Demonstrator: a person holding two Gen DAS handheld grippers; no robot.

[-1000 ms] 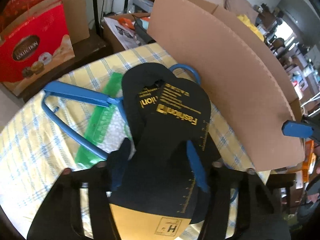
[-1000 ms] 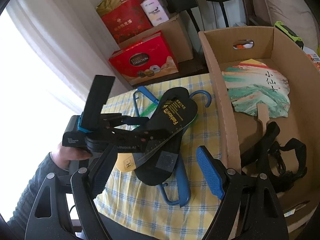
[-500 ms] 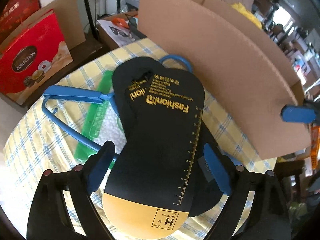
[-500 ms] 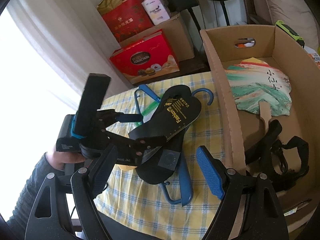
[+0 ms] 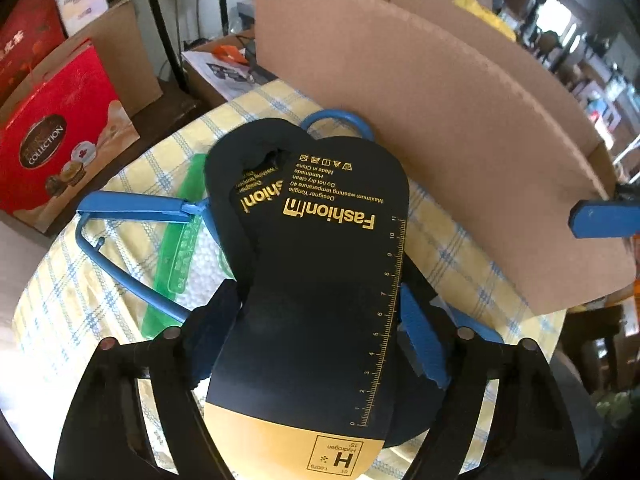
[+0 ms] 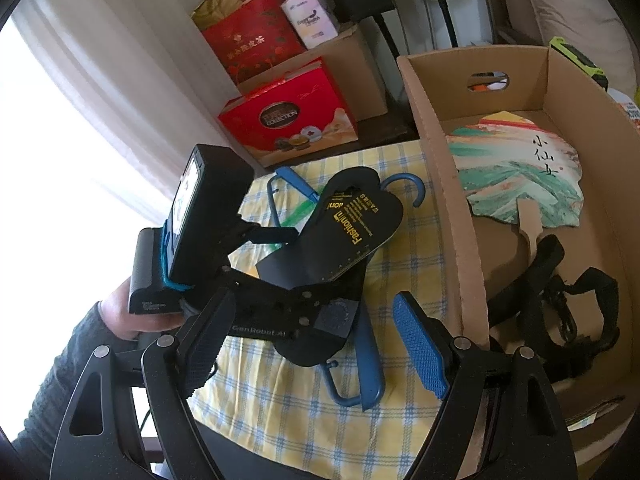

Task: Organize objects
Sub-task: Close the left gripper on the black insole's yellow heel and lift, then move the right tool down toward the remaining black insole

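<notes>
Here, left gripper (image 5: 320,344) closing around the insole (image 5: 324,280); right gripper (image 6: 316,344) apart, empty.

On the checked tabletop (image 6: 404,264) a black insole (image 6: 352,232) sits between the closing jaws of the left tool (image 6: 296,280), lifted over a second insole (image 6: 324,340) and a blue hanger (image 6: 368,376). The right tool (image 6: 316,348) hangs empty, jaws wide apart. Beside them a cardboard box (image 6: 448,184) holds a painted fan (image 6: 520,176) and black straps (image 6: 560,300).
</notes>
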